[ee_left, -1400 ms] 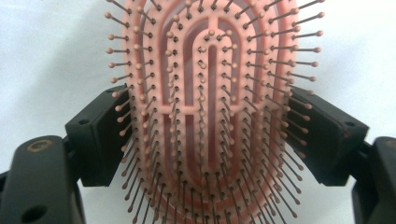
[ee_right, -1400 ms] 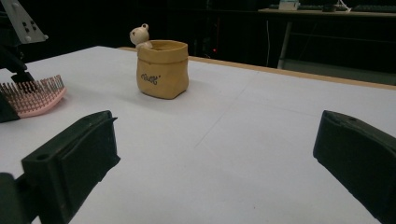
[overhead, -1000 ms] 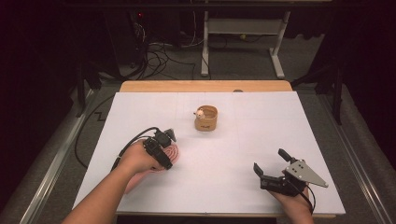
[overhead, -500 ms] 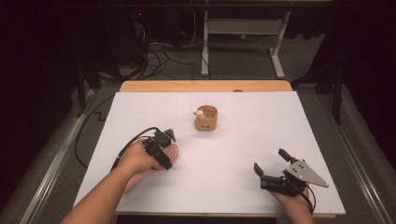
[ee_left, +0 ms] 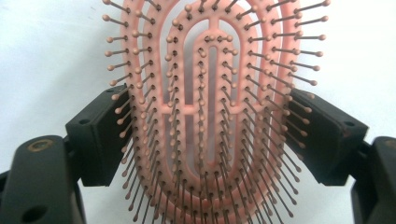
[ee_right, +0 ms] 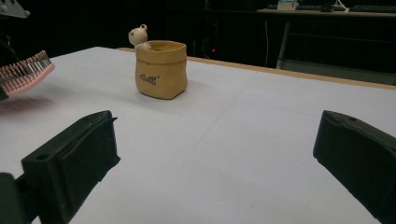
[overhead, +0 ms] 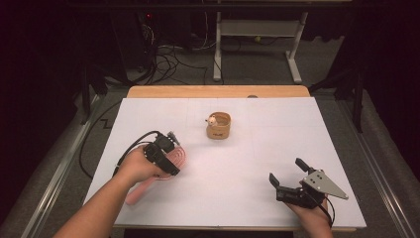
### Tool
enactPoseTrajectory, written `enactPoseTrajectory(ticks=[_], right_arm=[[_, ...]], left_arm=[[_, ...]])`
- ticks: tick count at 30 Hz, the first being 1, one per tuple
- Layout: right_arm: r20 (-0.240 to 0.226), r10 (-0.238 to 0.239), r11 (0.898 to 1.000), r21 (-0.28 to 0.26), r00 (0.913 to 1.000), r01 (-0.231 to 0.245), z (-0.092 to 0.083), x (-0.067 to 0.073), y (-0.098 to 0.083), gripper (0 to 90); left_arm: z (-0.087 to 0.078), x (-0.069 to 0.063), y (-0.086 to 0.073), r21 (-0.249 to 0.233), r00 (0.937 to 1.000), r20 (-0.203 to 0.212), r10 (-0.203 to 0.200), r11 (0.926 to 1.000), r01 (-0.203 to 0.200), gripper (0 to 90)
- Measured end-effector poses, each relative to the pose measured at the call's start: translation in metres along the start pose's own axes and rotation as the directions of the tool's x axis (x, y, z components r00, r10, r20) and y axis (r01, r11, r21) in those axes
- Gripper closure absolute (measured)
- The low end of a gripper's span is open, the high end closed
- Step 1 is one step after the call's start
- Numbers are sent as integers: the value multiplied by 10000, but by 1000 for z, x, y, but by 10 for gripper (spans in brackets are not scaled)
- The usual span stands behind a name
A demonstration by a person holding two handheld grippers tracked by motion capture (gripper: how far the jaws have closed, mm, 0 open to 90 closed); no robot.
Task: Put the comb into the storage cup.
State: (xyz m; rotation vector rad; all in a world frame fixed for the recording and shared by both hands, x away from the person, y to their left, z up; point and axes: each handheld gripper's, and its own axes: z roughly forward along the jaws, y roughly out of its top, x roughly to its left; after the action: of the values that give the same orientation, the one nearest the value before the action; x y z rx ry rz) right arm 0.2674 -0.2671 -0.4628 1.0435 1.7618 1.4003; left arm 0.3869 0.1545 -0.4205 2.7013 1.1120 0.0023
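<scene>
While the left gripper [ee_left: 212, 135] clamps the pink hairbrush [ee_left: 212, 93] across the widest part of its head, bristles facing the camera, the grip rests on little more than the thin plastic rim and the outer rows of bristles, so I judge a slip or a twist to be the main risk: the flexible, slotted head could bow between the pads or pivot under the weight of the handle, which trails back toward the person's forearm in the high view. There the brush [overhead: 163, 166] sits near the left edge of the white table [overhead: 237, 198], about halfway between the front and far edges, and in the right gripper view its head appears raised just off the surface with a shadow beneath. A quick swing toward the small tan pot [overhead: 218, 126], which stands near the middle of the far half with a little bear figure on its rim, could knock that light pot over. The right gripper [overhead: 289, 179] rests near the front right corner, jaws spread wide with nothing between them. Dark cursive lettering marks the pot's front [ee_right: 149, 78], too small to read; I see no brand on the brush.
</scene>
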Motion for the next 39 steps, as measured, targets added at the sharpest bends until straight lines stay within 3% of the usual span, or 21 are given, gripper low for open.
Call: enactPoseTrajectory(ticks=[6,16,29,34,39], right_arm=[[3,19,10000,-18,10000,-19,0,0,0,4],[21,27,10000,-5,10000,-27,0,1,0,4],[18,13,10000,-9,10000,-13,0,0,0,4],[18,12,10000,-12,10000,-11,0,0,0,4],[18,11,10000,-15,10000,-11,0,0,0,4]], left_arm=[[-6,-1,-8,-607,10000,-61,72,9981,-75,202],[-13,-4,-14,-1232,9998,-124,155,9922,-169,202],[-21,-2,-20,-1568,9996,-82,252,9873,-262,203],[-28,-3,-26,-2087,9997,-88,232,9777,-245,203],[-36,-5,-33,-2694,9995,-73,293,9626,-301,203]])
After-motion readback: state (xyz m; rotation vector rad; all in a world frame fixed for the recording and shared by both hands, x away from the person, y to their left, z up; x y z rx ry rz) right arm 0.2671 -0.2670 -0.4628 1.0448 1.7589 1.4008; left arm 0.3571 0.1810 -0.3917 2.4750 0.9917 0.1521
